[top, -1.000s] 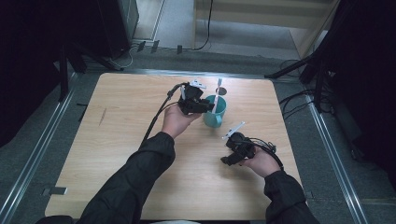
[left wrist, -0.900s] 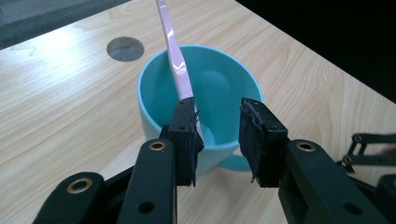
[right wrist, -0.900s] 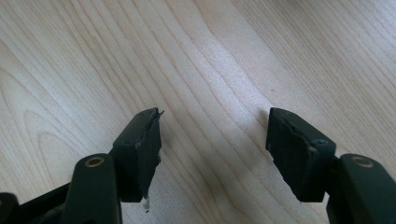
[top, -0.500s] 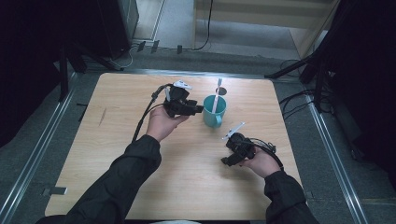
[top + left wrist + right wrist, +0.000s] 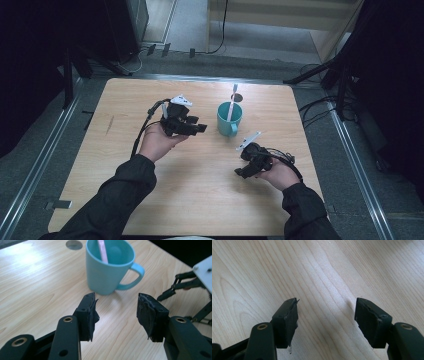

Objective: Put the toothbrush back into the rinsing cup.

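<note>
High view: left gripper (image 5: 200, 128) fingers just opened, empty, beside mug (image 5: 229, 119).

The light wooden surface (image 5: 200, 200) lies bare across the lower middle and the left of the high view, giving wide room to pass. Near the upper middle stands the one obstacle, a teal ceramic mug (image 5: 229, 119) with a pale pink stick (image 5: 231, 102) leaning out of it. The left gripper (image 5: 197, 128), just left of the mug, has bare wood between its jaws, as does the right gripper (image 5: 239, 174) at lower right.
</note>
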### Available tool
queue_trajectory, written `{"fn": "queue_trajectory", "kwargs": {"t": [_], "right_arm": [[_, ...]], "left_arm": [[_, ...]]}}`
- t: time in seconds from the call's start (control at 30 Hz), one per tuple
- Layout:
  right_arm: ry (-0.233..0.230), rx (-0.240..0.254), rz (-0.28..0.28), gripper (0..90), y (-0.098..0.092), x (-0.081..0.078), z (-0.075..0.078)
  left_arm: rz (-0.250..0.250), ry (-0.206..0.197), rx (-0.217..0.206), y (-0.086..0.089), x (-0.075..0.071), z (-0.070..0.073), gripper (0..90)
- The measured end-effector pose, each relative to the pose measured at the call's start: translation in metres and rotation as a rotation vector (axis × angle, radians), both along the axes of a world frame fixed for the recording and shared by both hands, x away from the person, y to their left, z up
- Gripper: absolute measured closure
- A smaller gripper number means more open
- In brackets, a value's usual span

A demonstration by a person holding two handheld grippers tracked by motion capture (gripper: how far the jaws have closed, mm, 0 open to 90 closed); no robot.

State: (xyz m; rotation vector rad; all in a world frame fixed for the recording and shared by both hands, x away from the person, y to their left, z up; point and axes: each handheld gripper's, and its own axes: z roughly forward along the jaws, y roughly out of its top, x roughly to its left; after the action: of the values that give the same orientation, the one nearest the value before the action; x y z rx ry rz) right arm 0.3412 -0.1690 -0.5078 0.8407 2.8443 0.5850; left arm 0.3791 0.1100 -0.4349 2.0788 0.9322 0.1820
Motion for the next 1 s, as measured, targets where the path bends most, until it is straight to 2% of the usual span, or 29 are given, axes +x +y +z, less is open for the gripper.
{"fn": "queue_trajectory", "kwargs": {"t": [0.13, 0.23, 0.3, 0.47, 1.0], "right_arm": [[0.001, -0.004, 0.001, 35.1, -0.001, 0.000, 0.000], [0.005, -0.007, -0.007, 34.8, -0.002, 0.000, -0.001], [0.007, -0.005, -0.013, 34.7, -0.003, 0.000, -0.001], [0.008, -0.006, -0.016, 34.7, -0.003, 0.000, -0.001], [0.008, -0.014, -0.020, 34.0, -0.004, 0.001, -0.003]], "left_arm": [[0.008, 0.005, 0.009, 0.009, -0.006, -0.003, 48.7], [0.011, 0.008, 0.002, 0.014, -0.009, -0.005, 48.1], [0.010, 0.019, -0.017, 0.017, -0.012, -0.006, 47.8], [0.001, 0.008, -0.012, 0.023, -0.021, -0.005, 47.1], [0.036, 0.038, -0.003, 0.060, -0.044, -0.028, 44.8]]}}
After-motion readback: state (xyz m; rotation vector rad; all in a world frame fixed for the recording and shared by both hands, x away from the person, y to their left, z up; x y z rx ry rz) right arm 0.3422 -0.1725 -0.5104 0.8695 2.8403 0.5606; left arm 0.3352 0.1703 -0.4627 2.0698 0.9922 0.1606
